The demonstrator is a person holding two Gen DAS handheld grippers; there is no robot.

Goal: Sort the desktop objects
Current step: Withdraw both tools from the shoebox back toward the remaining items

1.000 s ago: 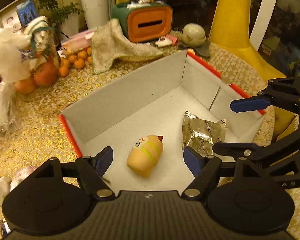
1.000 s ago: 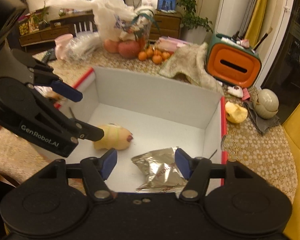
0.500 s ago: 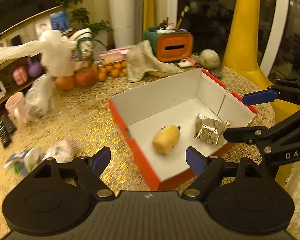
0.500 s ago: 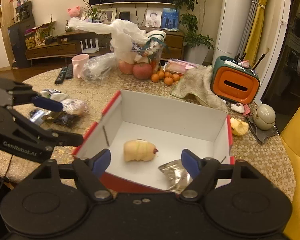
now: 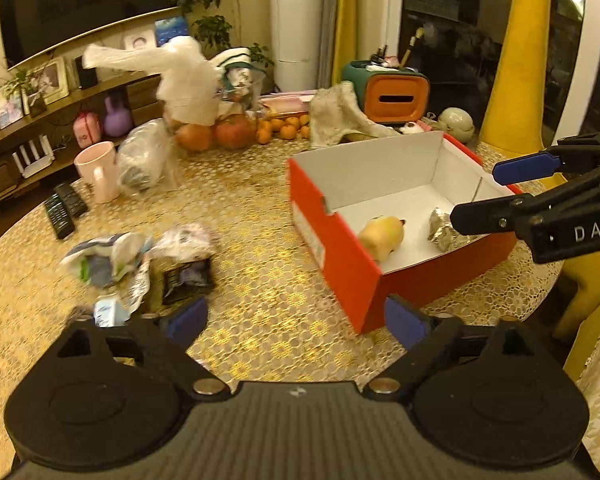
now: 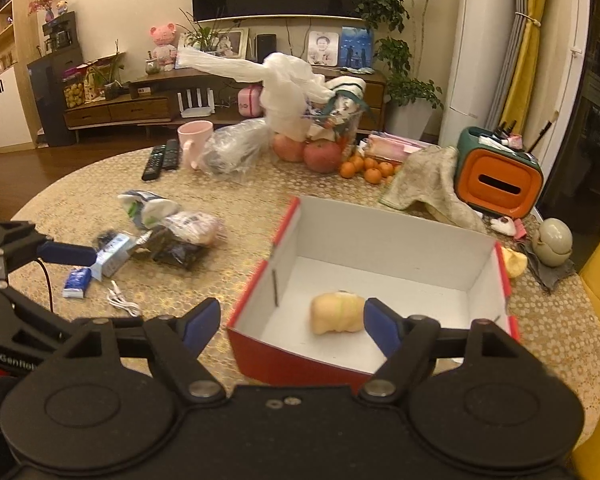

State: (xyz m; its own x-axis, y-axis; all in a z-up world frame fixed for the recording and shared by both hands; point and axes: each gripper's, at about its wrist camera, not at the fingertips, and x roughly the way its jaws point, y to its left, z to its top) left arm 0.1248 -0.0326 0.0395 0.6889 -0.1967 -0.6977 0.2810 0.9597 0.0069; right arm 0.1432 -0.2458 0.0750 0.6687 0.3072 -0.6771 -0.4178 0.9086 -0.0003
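A red box [image 5: 340, 258] with a white inside stands on the table, also in the right wrist view [image 6: 296, 364]. In it lie a yellow squishy toy [image 5: 382, 236] [image 6: 338, 317] and a crumpled foil packet [image 5: 444, 232]. A pile of snack packets [image 5: 140, 256] [image 6: 168, 236] lies left of the box. My left gripper [image 5: 296, 320] is open and empty, above the table between the pile and the box. My right gripper [image 6: 292, 326] is open and empty, above the box's near edge.
A pink mug [image 6: 194, 140], remote controls [image 6: 160, 158], bagged fruit [image 6: 312, 140], small oranges [image 6: 364, 168], a cloth [image 6: 428, 184] and an orange-green tissue box [image 6: 496, 176] stand at the back. A white cable [image 6: 122, 300] and a small blue packet [image 6: 76, 282] lie near the pile.
Both grippers have pulled up and back out of the box and stayed open. The left one has swung left toward the packet pile. The toy and foil packet remain in the box.
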